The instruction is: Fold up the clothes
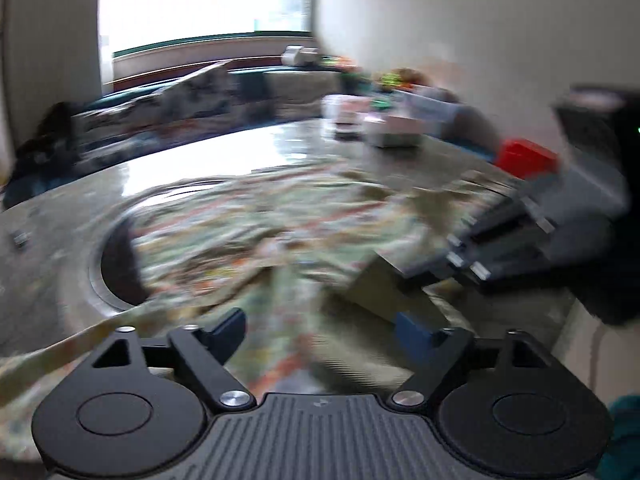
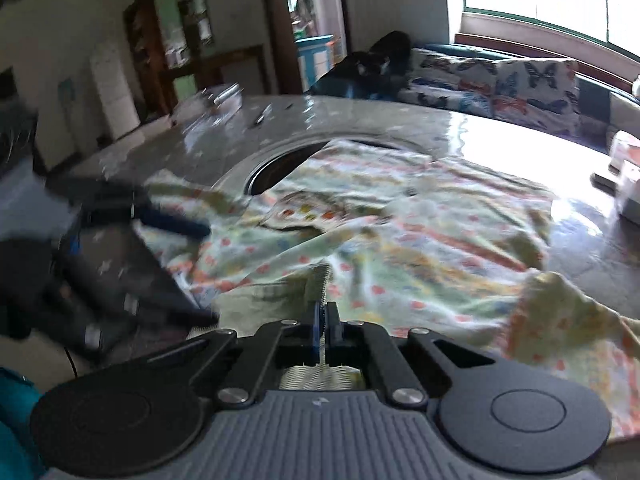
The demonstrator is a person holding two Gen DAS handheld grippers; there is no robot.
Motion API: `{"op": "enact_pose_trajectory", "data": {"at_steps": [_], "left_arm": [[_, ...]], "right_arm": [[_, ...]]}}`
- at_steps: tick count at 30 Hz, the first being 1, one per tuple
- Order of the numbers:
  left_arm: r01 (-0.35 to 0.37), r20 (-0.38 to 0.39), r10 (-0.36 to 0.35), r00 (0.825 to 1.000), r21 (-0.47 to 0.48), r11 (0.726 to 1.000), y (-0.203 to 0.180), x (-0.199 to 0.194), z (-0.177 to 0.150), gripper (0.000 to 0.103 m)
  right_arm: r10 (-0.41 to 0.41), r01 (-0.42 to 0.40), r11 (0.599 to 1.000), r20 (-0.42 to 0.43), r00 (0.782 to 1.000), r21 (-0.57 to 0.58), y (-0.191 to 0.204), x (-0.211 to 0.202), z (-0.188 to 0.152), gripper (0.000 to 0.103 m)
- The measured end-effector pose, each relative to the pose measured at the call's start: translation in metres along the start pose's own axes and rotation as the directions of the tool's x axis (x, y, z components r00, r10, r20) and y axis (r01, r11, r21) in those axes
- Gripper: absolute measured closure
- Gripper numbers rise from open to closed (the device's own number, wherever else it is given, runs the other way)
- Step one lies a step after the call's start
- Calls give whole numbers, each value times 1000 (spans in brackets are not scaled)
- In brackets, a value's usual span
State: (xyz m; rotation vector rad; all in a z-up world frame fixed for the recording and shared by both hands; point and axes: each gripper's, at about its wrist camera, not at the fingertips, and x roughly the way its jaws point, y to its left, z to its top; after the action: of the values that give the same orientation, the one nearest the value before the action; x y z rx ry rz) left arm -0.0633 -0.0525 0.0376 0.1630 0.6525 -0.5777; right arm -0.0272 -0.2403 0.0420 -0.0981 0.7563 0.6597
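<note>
Two claws are working over one patterned garment [image 2: 400, 232], which is lying spread and rumpled on the glossy worktop [image 2: 500, 136], partly covering its round recess [image 2: 272, 168]. Right claw [image 2: 325, 320]: jaws pressing together, pinching a ribbed hem of the garment. Left claw [image 1: 324, 332]: jaws standing wide, gripping nothing, hovering above the cloth.

Both grippers, left [image 1: 320, 330] & right [image 2: 326, 320], have black linkage arms w/ silver screws, two round black discs, a ribbed grey body w/ a small mark in the middle, blue finger pads [image 1: 414, 330], and a teal sleeve [image 2: 16, 412] shows at the frame edge.
</note>
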Motion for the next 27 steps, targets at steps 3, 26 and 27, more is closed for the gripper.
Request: {"op": "enact_pose_trajectory", "data": {"at_steps": [3, 26, 27], "left_arm": [[66, -33, -64, 997, 57, 996, -15, 11, 0, 38], [208, -78, -207, 975, 6, 978, 7, 13, -7, 58], [188, -66, -186, 980, 11, 982, 12, 8, -5, 56]], "right_arm": [[0, -1, 1000, 16, 1000, 24, -6, -8, 2, 102], [92, -92, 996, 22, 995, 8, 6, -4, 8, 93], [87, -88, 996, 28, 996, 19, 3, -3, 9, 92]]}}
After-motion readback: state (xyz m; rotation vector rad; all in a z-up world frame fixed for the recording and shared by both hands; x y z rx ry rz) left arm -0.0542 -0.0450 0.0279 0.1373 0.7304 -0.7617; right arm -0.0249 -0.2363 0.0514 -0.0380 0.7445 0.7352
